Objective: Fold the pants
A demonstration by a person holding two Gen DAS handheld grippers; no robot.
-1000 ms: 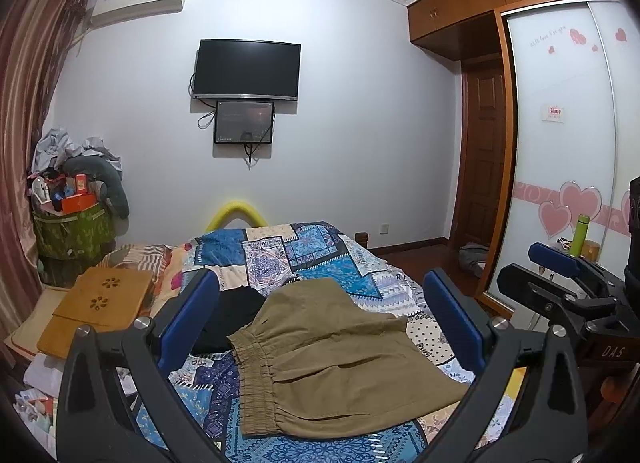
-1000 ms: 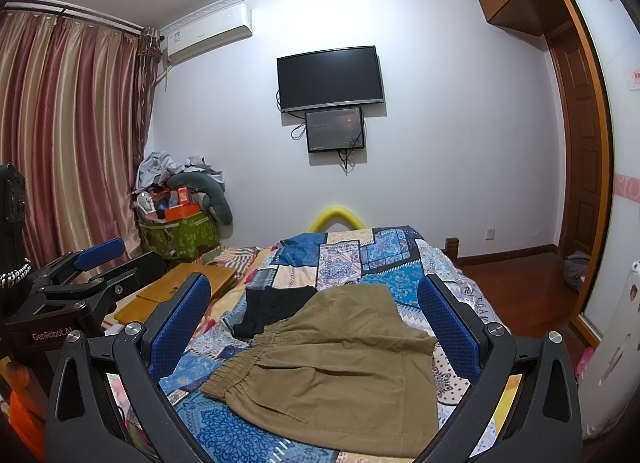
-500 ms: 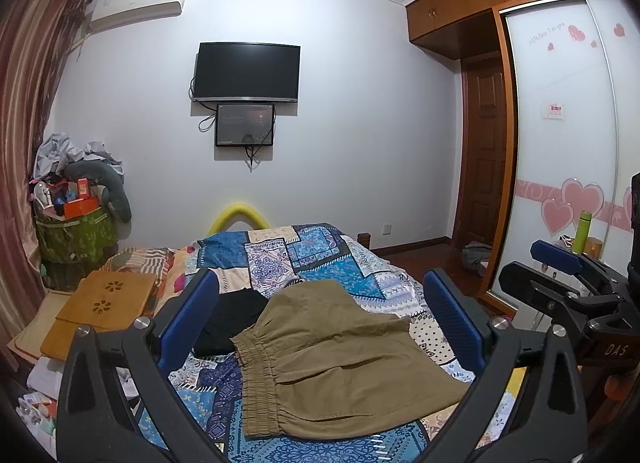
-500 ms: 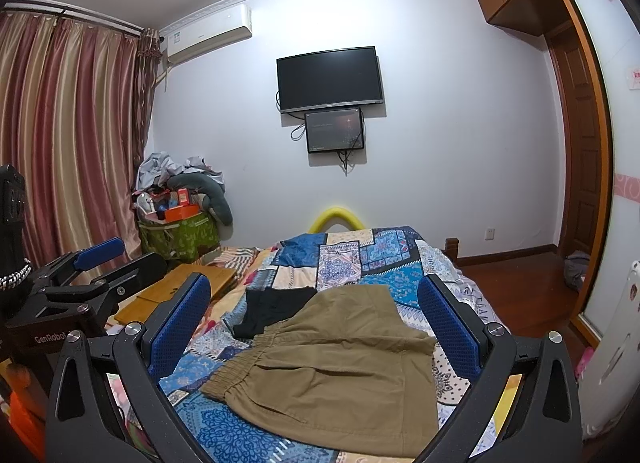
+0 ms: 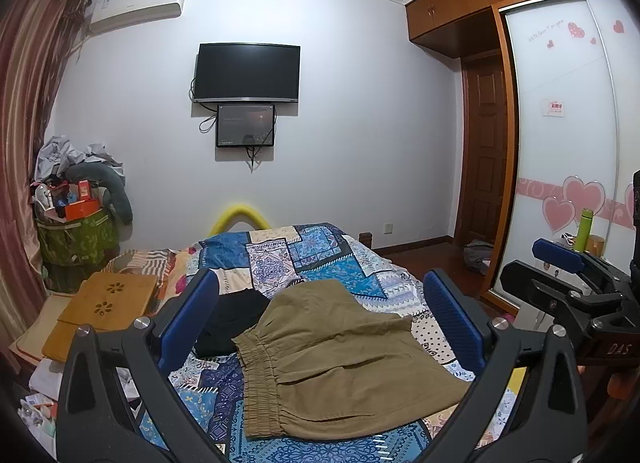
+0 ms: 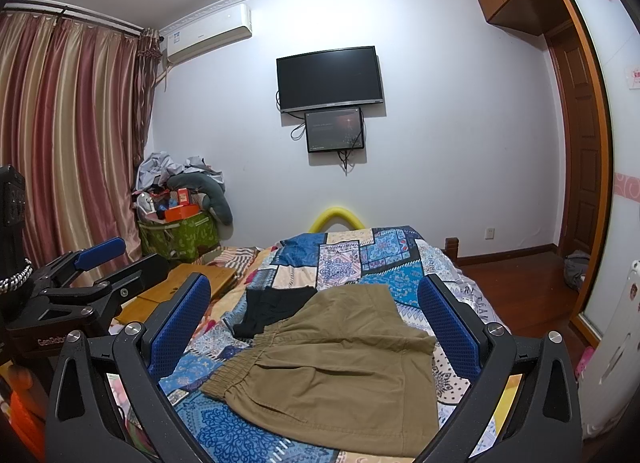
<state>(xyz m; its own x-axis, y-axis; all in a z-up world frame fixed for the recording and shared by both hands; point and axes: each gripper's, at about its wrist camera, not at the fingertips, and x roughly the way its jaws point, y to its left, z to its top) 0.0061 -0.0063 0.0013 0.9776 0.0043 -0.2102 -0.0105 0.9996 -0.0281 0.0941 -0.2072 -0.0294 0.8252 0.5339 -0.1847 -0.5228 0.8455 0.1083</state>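
Khaki pants (image 5: 344, 359) are lying in a loose heap on a bed (image 5: 320, 255) covered by a blue patchwork quilt, their elastic waistband bunching toward the left edge and one part folding back over the rest. A black garment (image 5: 228, 323) is lying just beside them, its edge tucked under the khaki cloth on the far left side. The left gripper (image 5: 320, 315) is hovering above the near end of the bed with its jaws spread wide, holding nothing, the pants showing in the gap between the blue pads. The right gripper (image 6: 316, 315) is doing the same from slightly farther right, its jaws likewise standing wide apart and clear of the fabric (image 6: 336, 363). Each tool is appearing at the edge of the other's view. A wooden lap tray (image 5: 108, 303) is sitting to the left of the bed. On the far wall a dark television (image 5: 246, 73) is hanging above a smaller screen (image 5: 245, 125), and striped curtains (image 6: 68, 135) are covering the left side.
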